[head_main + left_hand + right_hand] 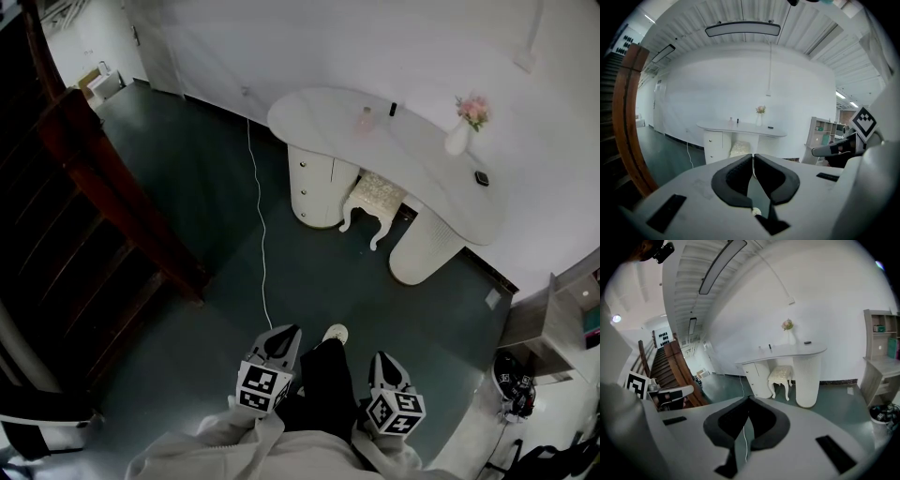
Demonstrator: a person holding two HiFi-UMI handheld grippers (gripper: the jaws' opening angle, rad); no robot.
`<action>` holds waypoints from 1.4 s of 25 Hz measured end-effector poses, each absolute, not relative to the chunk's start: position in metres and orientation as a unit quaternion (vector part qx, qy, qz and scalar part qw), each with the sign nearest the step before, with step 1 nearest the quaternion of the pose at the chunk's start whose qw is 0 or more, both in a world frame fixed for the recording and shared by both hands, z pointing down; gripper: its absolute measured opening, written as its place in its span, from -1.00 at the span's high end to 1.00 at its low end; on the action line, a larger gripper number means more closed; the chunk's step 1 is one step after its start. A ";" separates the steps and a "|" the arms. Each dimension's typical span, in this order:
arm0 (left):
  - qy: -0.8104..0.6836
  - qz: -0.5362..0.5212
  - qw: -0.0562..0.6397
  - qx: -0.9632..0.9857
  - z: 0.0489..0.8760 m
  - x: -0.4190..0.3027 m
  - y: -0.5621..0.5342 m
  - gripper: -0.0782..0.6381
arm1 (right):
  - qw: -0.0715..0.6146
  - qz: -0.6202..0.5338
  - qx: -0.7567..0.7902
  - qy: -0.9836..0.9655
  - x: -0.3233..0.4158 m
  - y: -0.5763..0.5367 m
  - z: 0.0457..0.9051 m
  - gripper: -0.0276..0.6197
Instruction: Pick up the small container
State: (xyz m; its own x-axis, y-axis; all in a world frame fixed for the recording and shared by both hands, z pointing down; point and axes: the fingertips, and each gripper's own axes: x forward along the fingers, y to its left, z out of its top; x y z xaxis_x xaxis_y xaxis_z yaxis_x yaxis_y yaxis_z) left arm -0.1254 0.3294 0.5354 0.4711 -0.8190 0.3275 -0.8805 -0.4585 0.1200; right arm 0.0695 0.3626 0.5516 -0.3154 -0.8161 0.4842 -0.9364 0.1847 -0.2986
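So: L claw (753,155), R claw (749,398) shut; 1 desk (412,164).

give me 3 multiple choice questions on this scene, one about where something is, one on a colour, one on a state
1. Where is the stool?
A. tucked under the white desk
B. on top of the desk
C. pulled well away from the desk

2. What colour are the flowers in the vase?
A. yellow
B. pink
C. blue

3. How do the fingers of the left gripper stand?
A. wide apart
B. closed on a bottle
C. together, nothing between them

Answers:
1 A, the head view shows the stool partly beneath the desk top.
2 B, pink blooms top the white vase.
3 C, the left gripper view shows the dark fingers meeting at their tips with nothing held.
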 end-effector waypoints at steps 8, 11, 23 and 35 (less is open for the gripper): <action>-0.505 0.115 0.116 0.847 0.528 -0.121 0.257 0.72 | 0.094 0.287 0.571 -0.763 0.073 0.287 0.550 0.76; -0.514 0.112 0.120 0.842 0.521 -0.126 0.222 0.72 | 0.090 0.284 0.569 -0.767 0.074 0.249 0.544 0.76; -0.531 0.087 0.124 0.834 0.511 -0.117 0.102 0.72 | 0.093 0.268 0.560 -0.778 0.088 0.116 0.530 0.76; -0.554 0.080 0.120 0.820 0.517 -0.121 0.039 0.71 | 0.094 0.255 0.542 -0.795 0.087 0.042 0.535 0.76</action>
State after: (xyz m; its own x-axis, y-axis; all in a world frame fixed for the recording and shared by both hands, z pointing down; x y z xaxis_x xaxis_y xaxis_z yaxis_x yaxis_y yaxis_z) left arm -0.1208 0.0392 0.5174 0.3735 -0.8893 0.2639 -0.9276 -0.3573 0.1086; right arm 0.0874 0.0418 0.5345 -0.3952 -0.8140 0.4256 -0.9096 0.2823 -0.3048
